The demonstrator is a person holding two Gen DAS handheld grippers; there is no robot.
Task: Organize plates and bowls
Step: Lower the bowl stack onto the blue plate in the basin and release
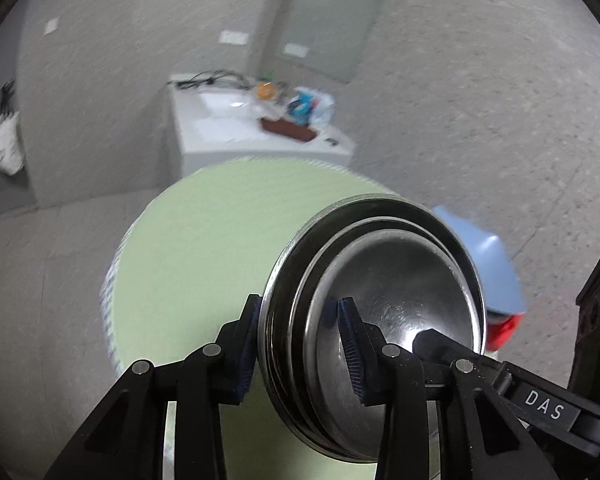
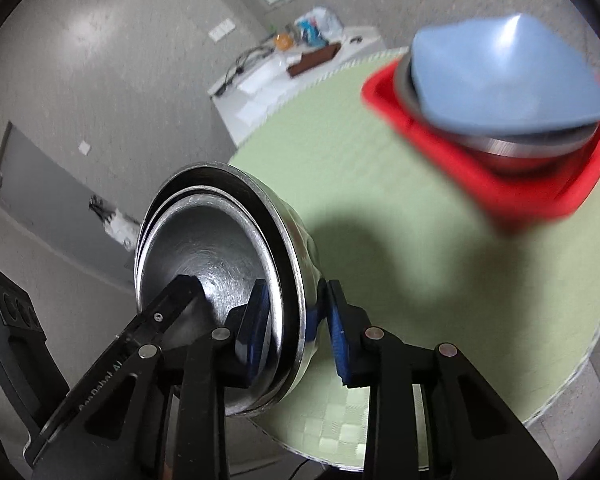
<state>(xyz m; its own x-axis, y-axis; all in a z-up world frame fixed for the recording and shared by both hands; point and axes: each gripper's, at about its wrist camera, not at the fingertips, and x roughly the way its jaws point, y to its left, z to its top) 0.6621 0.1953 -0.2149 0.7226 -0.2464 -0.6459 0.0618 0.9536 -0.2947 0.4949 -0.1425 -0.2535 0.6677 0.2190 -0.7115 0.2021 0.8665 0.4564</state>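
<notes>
A nested stack of steel bowls (image 1: 384, 280) is tilted on its side above the round green table (image 1: 204, 248). My left gripper (image 1: 300, 340) is shut on its rim, one finger inside and one outside. My right gripper (image 2: 296, 320) is shut on the opposite rim of the same steel bowls (image 2: 216, 248). A red square plate (image 2: 496, 184) on the green table (image 2: 380, 240) carries a steel bowl (image 2: 500, 148) with a blue square bowl (image 2: 504, 72) on top; the blue bowl (image 1: 484, 264) and red plate (image 1: 502, 332) peek out in the left wrist view.
A white cabinet (image 1: 220, 132) behind the table holds cables, a brown box (image 1: 288, 130) and packets. A white bag (image 1: 6, 144) hangs at the left wall. The same cabinet (image 2: 260, 84) shows in the right wrist view.
</notes>
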